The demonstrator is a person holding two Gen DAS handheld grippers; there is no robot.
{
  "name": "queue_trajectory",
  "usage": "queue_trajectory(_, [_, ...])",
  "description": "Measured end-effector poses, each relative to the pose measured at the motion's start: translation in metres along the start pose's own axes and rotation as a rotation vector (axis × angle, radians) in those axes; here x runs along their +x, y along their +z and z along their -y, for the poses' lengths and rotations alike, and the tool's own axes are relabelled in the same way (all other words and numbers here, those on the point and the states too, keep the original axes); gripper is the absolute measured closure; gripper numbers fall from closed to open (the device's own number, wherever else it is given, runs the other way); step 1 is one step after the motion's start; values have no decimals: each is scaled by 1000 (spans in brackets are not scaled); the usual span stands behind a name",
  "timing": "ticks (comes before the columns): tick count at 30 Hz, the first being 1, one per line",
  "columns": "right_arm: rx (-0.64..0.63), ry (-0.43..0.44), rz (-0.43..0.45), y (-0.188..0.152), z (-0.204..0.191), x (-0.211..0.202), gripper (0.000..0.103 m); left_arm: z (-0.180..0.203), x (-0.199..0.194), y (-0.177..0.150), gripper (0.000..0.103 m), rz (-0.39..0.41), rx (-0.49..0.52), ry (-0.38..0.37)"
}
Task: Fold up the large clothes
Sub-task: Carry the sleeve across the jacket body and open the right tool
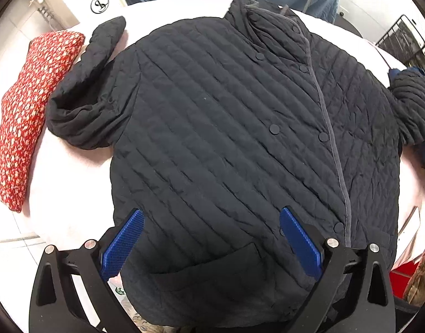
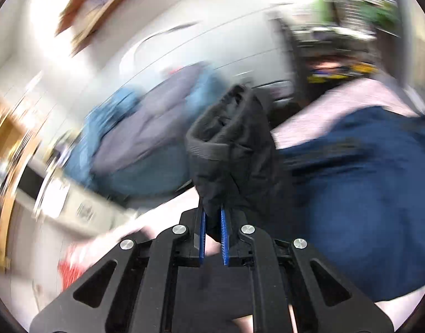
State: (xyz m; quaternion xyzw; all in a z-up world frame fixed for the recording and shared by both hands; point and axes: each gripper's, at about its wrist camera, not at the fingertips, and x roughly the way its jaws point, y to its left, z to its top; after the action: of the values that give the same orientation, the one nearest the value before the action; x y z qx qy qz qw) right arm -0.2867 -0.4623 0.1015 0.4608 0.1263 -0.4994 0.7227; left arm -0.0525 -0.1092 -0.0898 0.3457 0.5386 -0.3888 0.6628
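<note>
Black quilted jacket [image 1: 226, 138] lies flat, front up, across the pale bed [image 1: 73, 194]; my left gripper [image 1: 212, 238] hangs released above its hem; right gripper [image 2: 212, 230] clenched on a sleeve cuff [image 2: 229, 138], lifted; risk: thin pinch slips mid-swing, sleeve drops unfolded.

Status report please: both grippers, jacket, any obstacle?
Left gripper open above jacket. Right gripper shut on sleeve cuff. Red pillow beside, not blocking.
</note>
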Motion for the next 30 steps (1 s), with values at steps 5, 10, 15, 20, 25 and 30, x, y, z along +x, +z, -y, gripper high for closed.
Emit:
queue_trajectory(5, [-227, 191, -125, -45, -131, 42, 94, -24, -6, -8, 7, 14, -73, 8])
queue_trajectory(10, [-362, 377, -296, -114, -238, 84, 94, -59, -10, -29, 7, 15, -167, 48])
queue_trajectory(15, [-490, 411, -463, -196, -301, 130, 94, -91, -9, -58, 7, -4, -281, 71])
queue_trajectory(20, [-551, 356, -633, -282, -318, 175, 94, -114, -2, -83, 7, -34, -380, 85])
queue_trajectory(25, [-603, 263, -776, -336, -312, 216, 84, -123, 1, -100, 7, -56, -429, 92])
queue_trajectory(30, [-605, 216, -884, -359, -301, 234, 38, -120, 3, -94, 7, -58, -423, 93])
